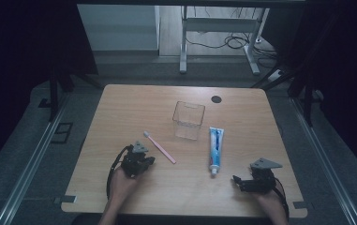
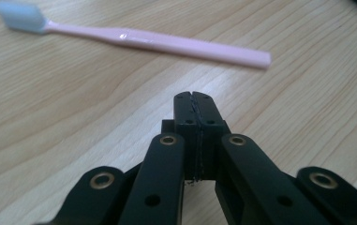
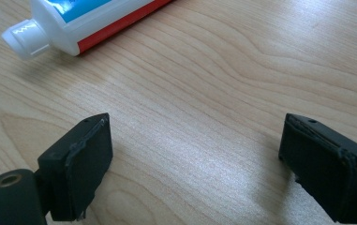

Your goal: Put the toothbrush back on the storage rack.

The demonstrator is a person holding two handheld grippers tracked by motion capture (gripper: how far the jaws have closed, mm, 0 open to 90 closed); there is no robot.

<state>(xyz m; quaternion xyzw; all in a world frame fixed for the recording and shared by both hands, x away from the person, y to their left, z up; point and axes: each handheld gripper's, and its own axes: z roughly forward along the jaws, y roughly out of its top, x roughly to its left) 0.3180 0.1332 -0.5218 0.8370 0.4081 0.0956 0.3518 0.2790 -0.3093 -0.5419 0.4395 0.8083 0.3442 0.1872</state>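
A pink toothbrush [image 1: 160, 147] with a pale head lies flat on the wooden table [image 1: 120, 108], also in the left gripper view [image 2: 157, 42]. My left gripper [image 1: 149, 161] sits just left of its handle, jaws pressed together with nothing between them [image 2: 194, 101]. A white toothpaste tube [image 1: 215, 149] with blue and red print lies right of centre, cap toward me [image 3: 26, 37]. My right gripper [image 1: 238, 180] rests near the front right, below the tube's cap, its jaws wide apart over bare wood [image 3: 199, 159]. A clear plastic cup [image 1: 188, 120] stands upright behind both.
A dark round hole [image 1: 216, 99] marks the table's far side. Beyond the table stand white desk legs [image 1: 183, 47] with cables on the floor. Metal rails [image 1: 31, 159] run along both sides of the table.
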